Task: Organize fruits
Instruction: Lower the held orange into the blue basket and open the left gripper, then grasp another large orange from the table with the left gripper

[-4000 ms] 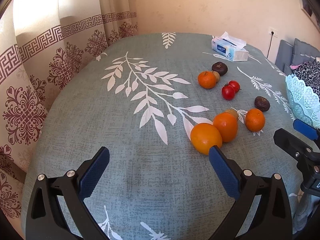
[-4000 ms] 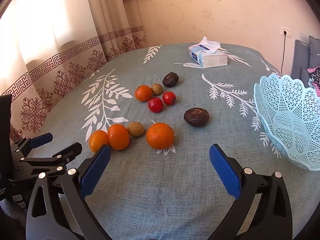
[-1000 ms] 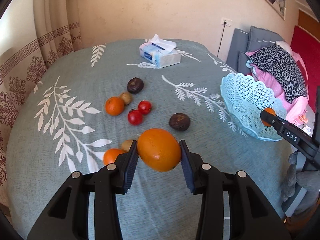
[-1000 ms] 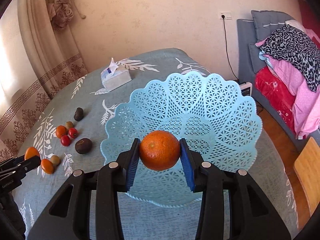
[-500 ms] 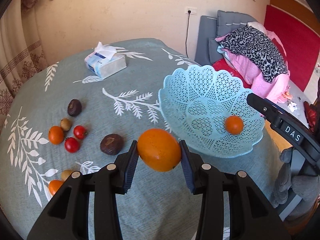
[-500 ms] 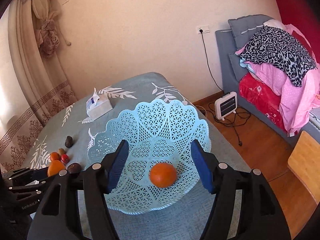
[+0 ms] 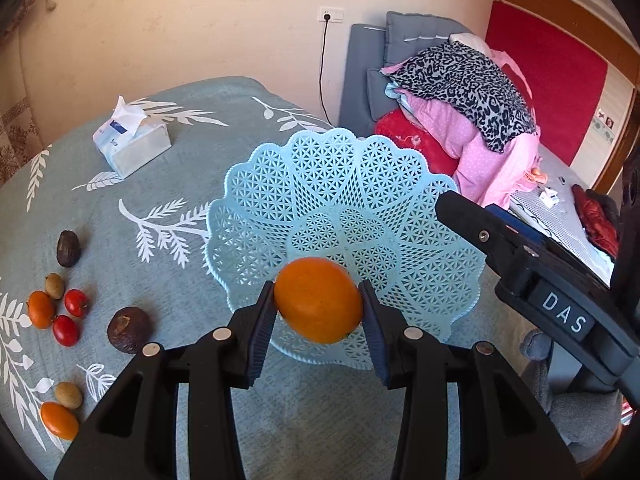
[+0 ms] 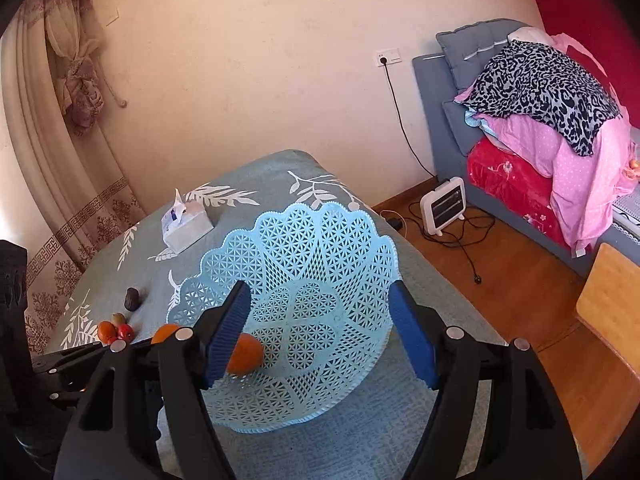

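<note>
Orange fruits [image 7: 318, 300]: four; tomatoes [image 7: 65, 330]: two.

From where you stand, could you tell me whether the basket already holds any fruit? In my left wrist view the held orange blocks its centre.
Observer: Yes. The right wrist view shows one orange lying inside the basket, low on its left side.
Operator: Thank you. Are the right tongs carrying anything?
Observer: No. The right tongs have just been opening and stand wide above the basket, with nothing between them.
Operator: Is anything standing on the floor on that side?
Observer: A small white heater stands there, just past the basket's far rim in this view.
</note>
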### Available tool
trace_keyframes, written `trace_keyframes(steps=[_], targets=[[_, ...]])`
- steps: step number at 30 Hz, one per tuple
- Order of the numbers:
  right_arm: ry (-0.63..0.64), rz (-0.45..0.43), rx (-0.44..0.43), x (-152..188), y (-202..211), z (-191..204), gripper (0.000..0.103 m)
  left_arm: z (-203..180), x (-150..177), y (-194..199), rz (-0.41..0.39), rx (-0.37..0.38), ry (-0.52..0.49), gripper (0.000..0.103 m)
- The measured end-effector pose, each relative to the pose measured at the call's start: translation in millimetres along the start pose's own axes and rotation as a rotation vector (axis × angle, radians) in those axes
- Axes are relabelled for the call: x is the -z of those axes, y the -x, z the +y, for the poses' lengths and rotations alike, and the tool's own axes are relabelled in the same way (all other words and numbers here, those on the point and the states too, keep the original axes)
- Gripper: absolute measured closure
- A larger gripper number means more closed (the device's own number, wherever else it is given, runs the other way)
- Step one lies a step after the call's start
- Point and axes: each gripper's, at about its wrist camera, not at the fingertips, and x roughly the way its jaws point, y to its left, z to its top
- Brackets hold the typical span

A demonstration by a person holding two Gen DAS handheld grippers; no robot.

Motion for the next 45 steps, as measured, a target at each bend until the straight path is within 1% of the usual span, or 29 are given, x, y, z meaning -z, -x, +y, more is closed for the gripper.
trace_keyframes(steps=[1,3,5,6,7,11,18,21,24,27,31,36,42,45], targets=[[0.0,0.001,0.001,0,0,0,0.03,1,-1,2,-0.013,0.002,0.005,0.038],[-0.003,0.0,-0.002,0,0,-1,0.03,3,0,11,-0.054,-0.004,0.013,0.024],[-0.009,-0.004,0.004,-1,1,-1,0.03,4,0,15,-0.065,-0.012,0.006,0.023],[-0.008,-0.006,0.006,-1,1,-1,0.03,6,0,17,-0.069,-0.015,0.009,0.019],[-0.01,-0.007,0.006,-1,2,0,0.03,7,1,19,-0.076,-0.019,0.013,0.018],[-0.007,-0.013,0.01,0,5,2,0.03,15,3,25,-0.093,-0.039,0.027,0.017],[0.007,-0.016,0.005,0,8,10,0.03,41,10,36,-0.106,-0.082,0.097,0.017],[0.017,-0.012,-0.001,2,8,16,0.03,53,13,44,-0.116,-0.112,0.12,0.017],[0.027,-0.008,-0.009,4,7,21,0.03,64,18,52,-0.126,-0.136,0.146,0.012],[0.04,-0.006,-0.021,6,7,29,0.03,77,24,59,-0.128,-0.147,0.178,0.012],[0.063,-0.007,-0.046,8,8,40,0.03,90,34,68,-0.129,-0.179,0.205,0.012],[0.091,-0.002,-0.073,13,9,53,0.03,104,48,81,-0.149,-0.259,0.211,0.012],[0.134,0.005,-0.097,19,9,70,0.03,124,65,95,-0.155,-0.299,0.238,0.012],[0.152,0.007,-0.109,22,9,78,0.03,138,78,99,-0.149,-0.309,0.262,0.012]])
